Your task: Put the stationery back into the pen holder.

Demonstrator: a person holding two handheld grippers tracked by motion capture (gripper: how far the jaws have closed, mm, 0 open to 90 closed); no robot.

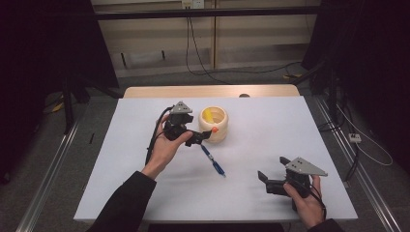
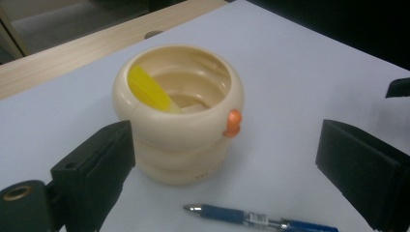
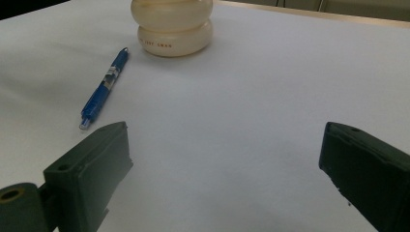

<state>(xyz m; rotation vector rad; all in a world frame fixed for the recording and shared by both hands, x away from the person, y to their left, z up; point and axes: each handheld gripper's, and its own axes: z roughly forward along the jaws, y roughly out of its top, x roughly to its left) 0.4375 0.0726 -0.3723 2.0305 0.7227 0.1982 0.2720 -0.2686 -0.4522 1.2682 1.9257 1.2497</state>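
Pot: a cream, ribbed round pot (image 1: 213,123) stands upright on the white table (image 1: 270,145), a little left of centre and toward the far side; a small orange knob sticks out of its side.
Inside the pot: a yellow flat piece (image 2: 150,90) leans against the inner wall.
Pen: a blue pen (image 1: 212,161) lies flat on the table just in front of the pot, apart from it, pointing toward it.
Left gripper: the left gripper (image 1: 202,137), held in the person's left hand (image 1: 167,147), hovers just beside the pot on its near left side; its jaws are spread wide with nothing pinched, and in the left gripper view the pot sits beyond and between them, untouched.
Right gripper: the right gripper (image 1: 273,175), in the right hand (image 1: 305,202), rests low near the table's near right corner, well apart from pot and pen; its jaws are spread, with bare table between them.
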